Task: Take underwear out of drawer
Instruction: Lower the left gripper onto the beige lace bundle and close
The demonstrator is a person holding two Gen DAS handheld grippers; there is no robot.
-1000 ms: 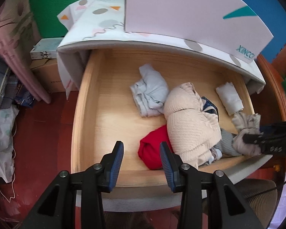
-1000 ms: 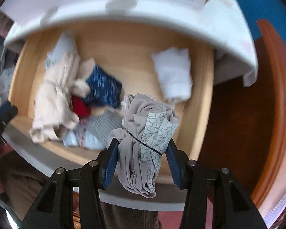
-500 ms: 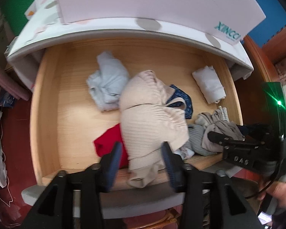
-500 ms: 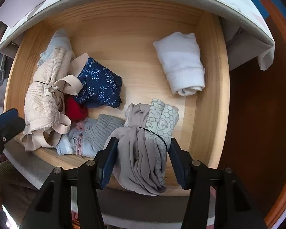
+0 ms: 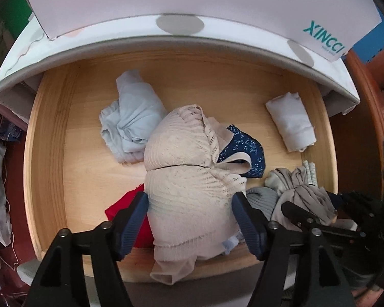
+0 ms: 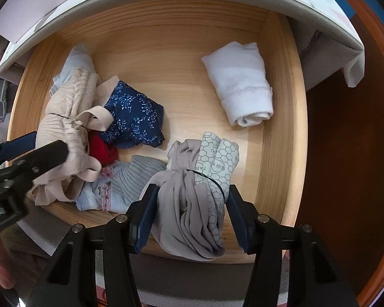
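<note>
Soft beige lace bundle (image 5: pixel 189 192) sits between my left gripper (image 5: pixel 189 220), jaws just widened, not yet pinching; right gripper (image 6: pixel 189 209) clamps the limp grey banded roll (image 6: pixel 192 199) mid-body

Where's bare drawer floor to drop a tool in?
Free: drawer floor left of the light blue bundle, and between the navy piece and the white roll. Crowded: the front edge.

We see both fisheye views soft and evenly lit, with the wooden drawer (image 5: pixel 51 153) floor ahead of the claws bright and almost shadowless. Its straight sides bow strongly toward the black corners. The pale board (image 5: pixel 166 2) farthest from the claws looks slightly smeared.
</note>
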